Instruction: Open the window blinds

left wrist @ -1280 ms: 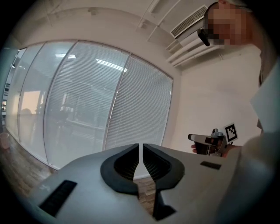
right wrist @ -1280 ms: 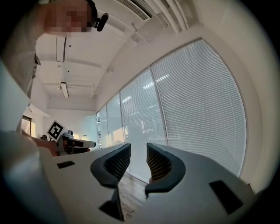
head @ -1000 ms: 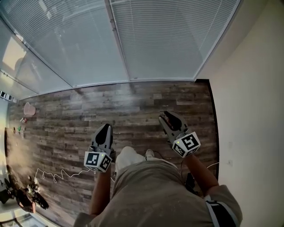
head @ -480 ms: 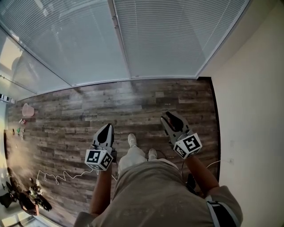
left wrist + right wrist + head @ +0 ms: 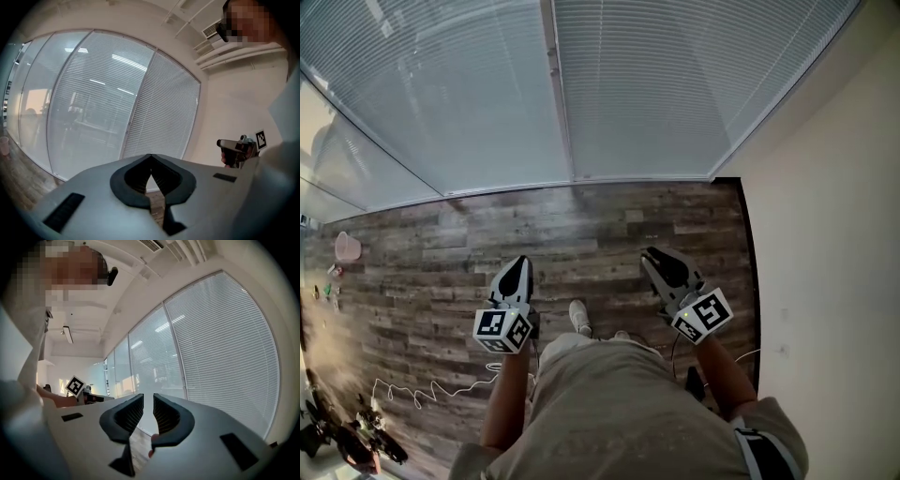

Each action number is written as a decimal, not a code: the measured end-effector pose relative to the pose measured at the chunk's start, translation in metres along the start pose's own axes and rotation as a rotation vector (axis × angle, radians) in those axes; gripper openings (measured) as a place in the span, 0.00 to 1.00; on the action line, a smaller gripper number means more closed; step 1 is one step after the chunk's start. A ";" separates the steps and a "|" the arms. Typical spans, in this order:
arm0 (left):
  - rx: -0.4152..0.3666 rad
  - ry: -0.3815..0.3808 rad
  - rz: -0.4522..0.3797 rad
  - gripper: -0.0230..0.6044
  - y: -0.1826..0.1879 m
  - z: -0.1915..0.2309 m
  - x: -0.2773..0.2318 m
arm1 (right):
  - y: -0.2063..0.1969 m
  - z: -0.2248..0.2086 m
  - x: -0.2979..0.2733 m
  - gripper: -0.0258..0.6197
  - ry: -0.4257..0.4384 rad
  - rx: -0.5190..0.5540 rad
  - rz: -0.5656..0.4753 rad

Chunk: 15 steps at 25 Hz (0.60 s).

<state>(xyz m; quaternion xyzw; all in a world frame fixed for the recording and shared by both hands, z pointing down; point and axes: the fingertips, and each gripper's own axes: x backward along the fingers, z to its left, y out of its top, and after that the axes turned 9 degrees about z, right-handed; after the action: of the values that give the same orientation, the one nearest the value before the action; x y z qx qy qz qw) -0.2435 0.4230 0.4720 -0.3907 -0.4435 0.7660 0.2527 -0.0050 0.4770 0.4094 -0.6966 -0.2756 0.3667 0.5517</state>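
White slatted window blinds (image 5: 656, 84), lowered, span frame top, well beyond both; left gripper (image 5: 517, 265) closed, empty; right gripper (image 5: 657, 256) jaws just closing on nothing, slightly apart; likely risk: narrowed jaws fumble any control, bending slats.

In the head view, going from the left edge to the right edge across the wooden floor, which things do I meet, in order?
pink object → left gripper → white shoe → right gripper → cream wall
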 end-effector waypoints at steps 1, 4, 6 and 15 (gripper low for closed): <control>0.000 -0.004 -0.002 0.06 0.003 0.009 -0.004 | 0.001 0.000 -0.009 0.15 0.005 -0.005 0.000; -0.004 -0.021 0.000 0.06 0.013 0.031 -0.021 | 0.002 -0.003 -0.036 0.15 0.016 -0.023 0.010; -0.016 -0.039 0.004 0.06 0.019 0.043 -0.029 | 0.003 -0.004 -0.051 0.14 0.011 -0.036 0.015; -0.071 -0.084 0.030 0.06 0.028 0.086 -0.057 | -0.002 -0.002 -0.100 0.06 -0.011 -0.064 0.044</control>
<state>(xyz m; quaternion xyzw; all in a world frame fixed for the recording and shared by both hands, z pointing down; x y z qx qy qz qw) -0.2834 0.3262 0.4948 -0.3734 -0.4746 0.7694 0.2083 -0.0610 0.3972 0.4328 -0.7178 -0.2749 0.3736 0.5192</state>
